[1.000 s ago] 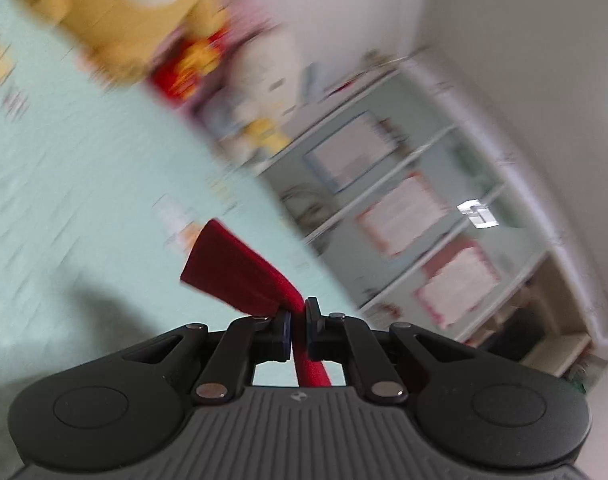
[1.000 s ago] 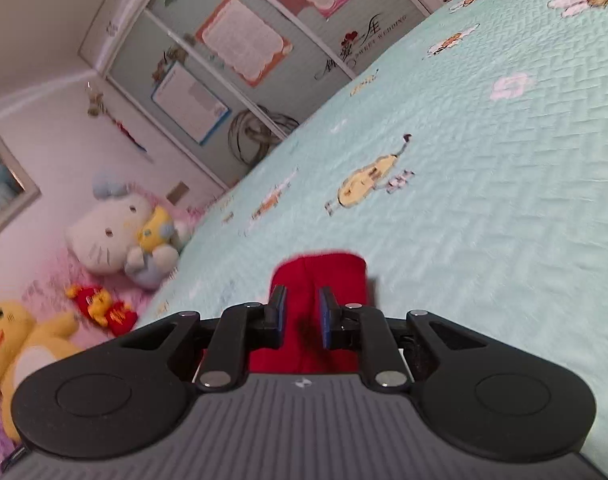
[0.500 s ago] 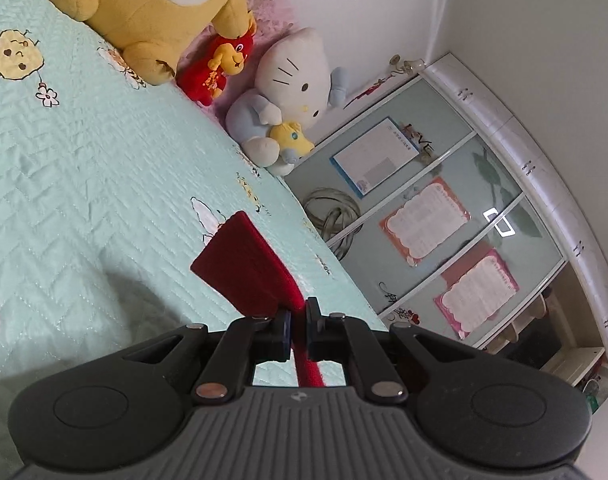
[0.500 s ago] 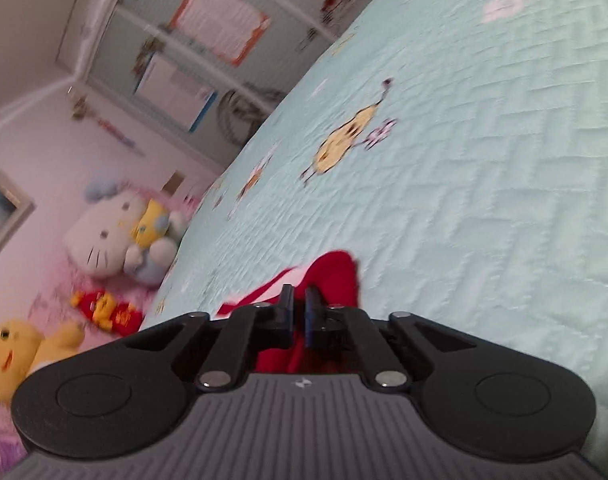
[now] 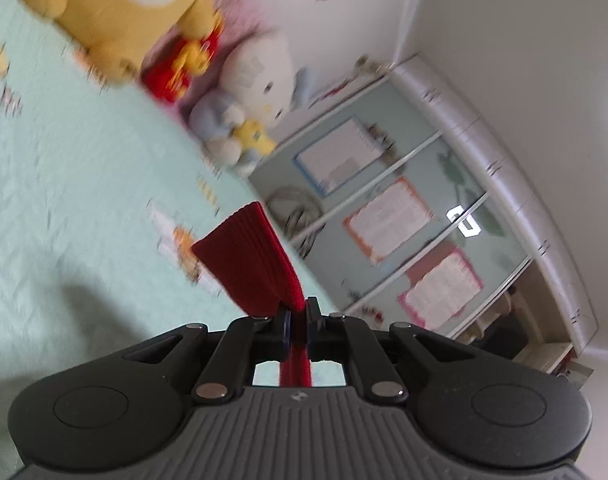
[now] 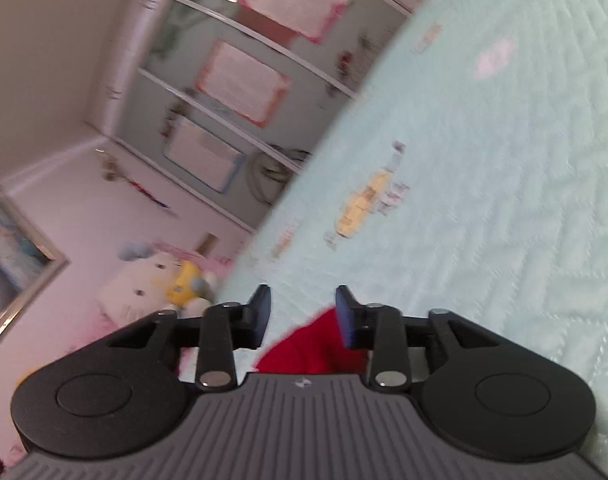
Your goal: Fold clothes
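A red knitted garment sticks up from my left gripper, which is shut on it; its ribbed edge points away over the mint-green quilted bed. In the right wrist view my right gripper stands open, its fingers wide apart. A red part of the garment lies low behind the fingertips, between the fingers and the gripper body, not clamped. Whether it rests on the bed is hidden.
Plush toys line the head of the bed: a yellow bear, a small red toy and a white cat. A mirrored wardrobe with posters stands beyond the bed. A framed picture hangs on the wall.
My right gripper has opened and let go of the red garment, and its view has swung upward. The left gripper stays shut on the garment and has shifted slightly.
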`<state>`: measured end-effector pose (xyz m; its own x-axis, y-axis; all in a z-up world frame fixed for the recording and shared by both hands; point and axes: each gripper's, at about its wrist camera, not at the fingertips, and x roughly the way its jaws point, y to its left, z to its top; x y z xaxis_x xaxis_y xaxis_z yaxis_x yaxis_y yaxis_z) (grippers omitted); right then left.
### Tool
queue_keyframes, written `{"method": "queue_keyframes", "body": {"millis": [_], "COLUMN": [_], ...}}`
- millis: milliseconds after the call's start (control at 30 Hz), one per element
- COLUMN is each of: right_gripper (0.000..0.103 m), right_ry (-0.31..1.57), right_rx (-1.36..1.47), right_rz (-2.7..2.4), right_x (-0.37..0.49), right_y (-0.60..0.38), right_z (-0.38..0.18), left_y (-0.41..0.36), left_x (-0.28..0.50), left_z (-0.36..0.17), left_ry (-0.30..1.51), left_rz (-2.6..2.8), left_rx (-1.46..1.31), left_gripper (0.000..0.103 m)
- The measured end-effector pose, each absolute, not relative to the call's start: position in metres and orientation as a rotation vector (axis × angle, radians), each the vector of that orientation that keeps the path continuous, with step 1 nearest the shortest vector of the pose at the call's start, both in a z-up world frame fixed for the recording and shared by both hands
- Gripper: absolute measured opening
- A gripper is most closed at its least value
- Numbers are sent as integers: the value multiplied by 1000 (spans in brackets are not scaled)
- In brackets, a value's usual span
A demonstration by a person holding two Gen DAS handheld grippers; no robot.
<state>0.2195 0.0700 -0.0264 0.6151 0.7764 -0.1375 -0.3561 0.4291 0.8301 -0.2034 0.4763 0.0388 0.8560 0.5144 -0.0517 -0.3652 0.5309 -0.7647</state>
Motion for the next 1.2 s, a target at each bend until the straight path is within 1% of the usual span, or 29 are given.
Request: {"method": "queue_keyframes", "body": {"millis": [133, 167, 200, 267, 333, 433, 567, 700, 733, 867, 967, 1067, 1200], "right_gripper": [38, 42, 48, 51, 53, 53, 54, 54, 54, 54, 59, 59, 59], "right_ry": [549, 534, 518, 467, 441, 522, 653, 640, 616, 640, 660, 654, 699], "right_rx": [653, 558, 462, 267, 235, 322, 279, 289, 239, 79, -140, -420, -596], "right_rz": [813, 798, 779, 718, 663, 668, 626, 631, 641, 771, 868, 889, 917], "right_x": [210, 203, 196, 182, 181, 207, 240, 236, 232, 230, 229, 226, 226], "right_y": [96, 106, 116, 135, 135, 120, 112, 117, 125, 151, 181, 207, 213], "right_z": [-5, 4, 13, 28, 29, 25, 22, 32, 38, 53, 72, 87, 88], "left_y": [482, 483, 484, 482, 482, 485, 488, 486, 485, 485, 488, 491, 494], "left_x": [-193, -191, -189, -186, -183, -182, -182, -180, -179, -177, -176, -174, -173], "left_z": [27, 24, 22, 19, 16, 12, 10, 11, 11, 11, 8, 5, 3], "left_ry": [-129, -114, -102, -89, -76, -62, -55, -49, -48, -48, -37, -23, -14], "left_rz": [548, 553, 559, 572, 587, 596, 609, 607, 604, 602, 603, 604, 606], "left_rx": [-869, -870, -866, -843, -819, -824, -823, -795, -784, -771, -784, -794, -805], "left_gripper": [5, 5, 5, 5, 5, 5, 5, 5, 5, 7, 9, 11, 15]}}
